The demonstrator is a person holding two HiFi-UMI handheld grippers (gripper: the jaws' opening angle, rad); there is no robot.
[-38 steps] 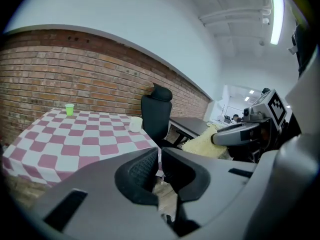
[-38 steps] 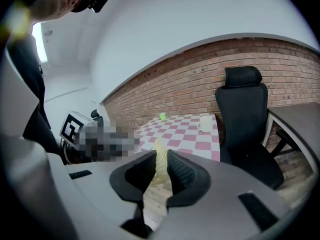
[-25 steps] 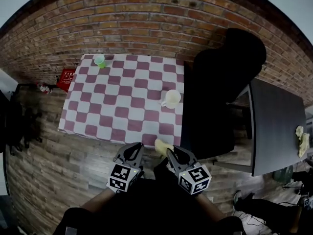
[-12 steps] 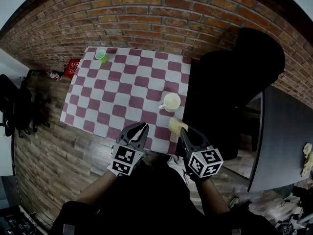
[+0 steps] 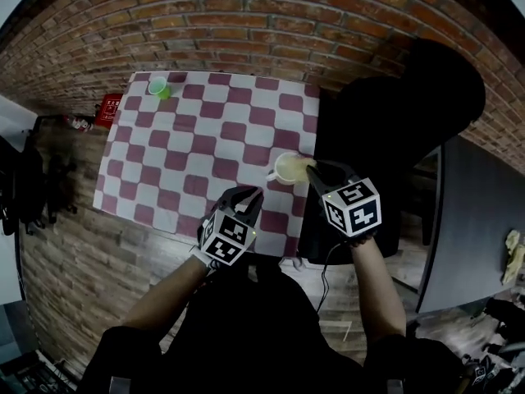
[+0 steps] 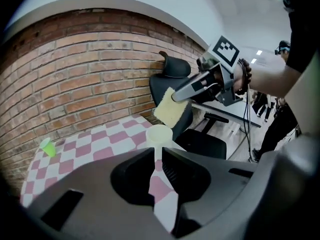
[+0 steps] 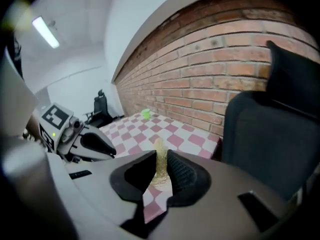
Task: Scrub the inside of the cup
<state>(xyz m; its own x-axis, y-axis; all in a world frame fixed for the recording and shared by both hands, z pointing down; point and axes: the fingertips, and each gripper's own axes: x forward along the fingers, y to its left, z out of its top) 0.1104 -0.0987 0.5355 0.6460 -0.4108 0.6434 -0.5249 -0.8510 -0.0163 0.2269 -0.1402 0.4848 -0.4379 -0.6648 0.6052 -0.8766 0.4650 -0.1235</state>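
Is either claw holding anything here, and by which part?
The right claw pinches the yellow sponge by one edge, over the cup. The left claw is empty, jaws slightly apart.

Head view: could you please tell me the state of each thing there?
Cup: upright on table.
Right gripper: shut on sponge.
Sponge: above cup, not inside.
Left gripper: jaws slightly apart, empty.
Green cup: standing at far table corner.
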